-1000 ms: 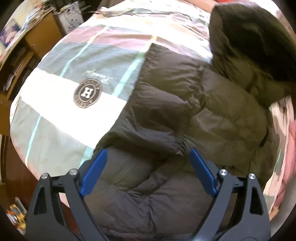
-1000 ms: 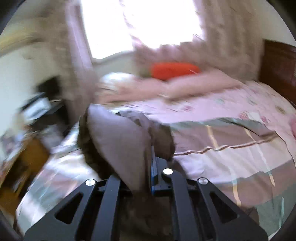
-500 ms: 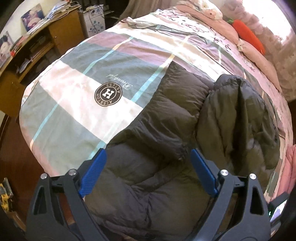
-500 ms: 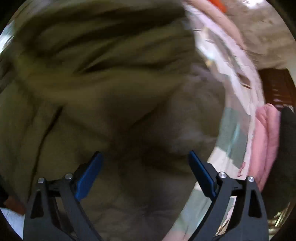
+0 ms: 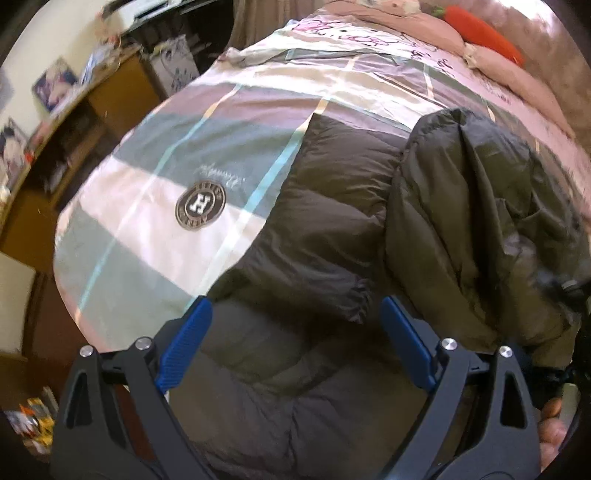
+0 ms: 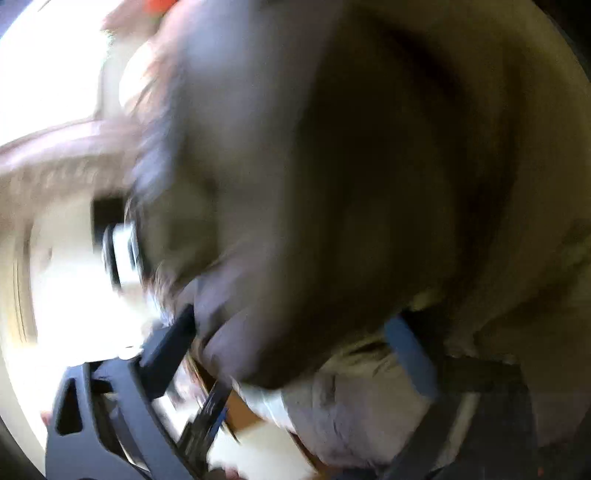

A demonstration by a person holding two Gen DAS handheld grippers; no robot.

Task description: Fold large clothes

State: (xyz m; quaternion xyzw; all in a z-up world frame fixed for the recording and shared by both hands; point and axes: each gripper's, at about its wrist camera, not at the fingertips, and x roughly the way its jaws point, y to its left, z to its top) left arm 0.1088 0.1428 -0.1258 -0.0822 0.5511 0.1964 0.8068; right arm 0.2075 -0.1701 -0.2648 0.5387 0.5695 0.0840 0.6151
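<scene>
A dark olive puffer jacket (image 5: 332,206) lies on the plaid duvet (image 5: 177,147) of a bed. Its right part (image 5: 480,206) is folded over in a bulky heap. My left gripper (image 5: 295,332) hovers open above the jacket's near end, with nothing between its blue pads. The right wrist view is heavily blurred. There the jacket (image 6: 351,166) fills the picture. My right gripper (image 6: 295,339) has its jaws apart and closing, with a bulge of jacket fabric between them. I cannot tell if the pads press on it.
The duvet bears a round H logo (image 5: 200,205) left of the jacket. A wooden desk (image 5: 110,92) with clutter stands beyond the bed's left edge. Pink pillows and an orange carrot cushion (image 5: 480,27) lie at the head. A hand (image 5: 552,432) shows at the lower right.
The right gripper, shut on raised jacket fabric a second ago, let go and opened, and is now close against the jacket. The lifted part now lies folded over. The left view drew back slightly.
</scene>
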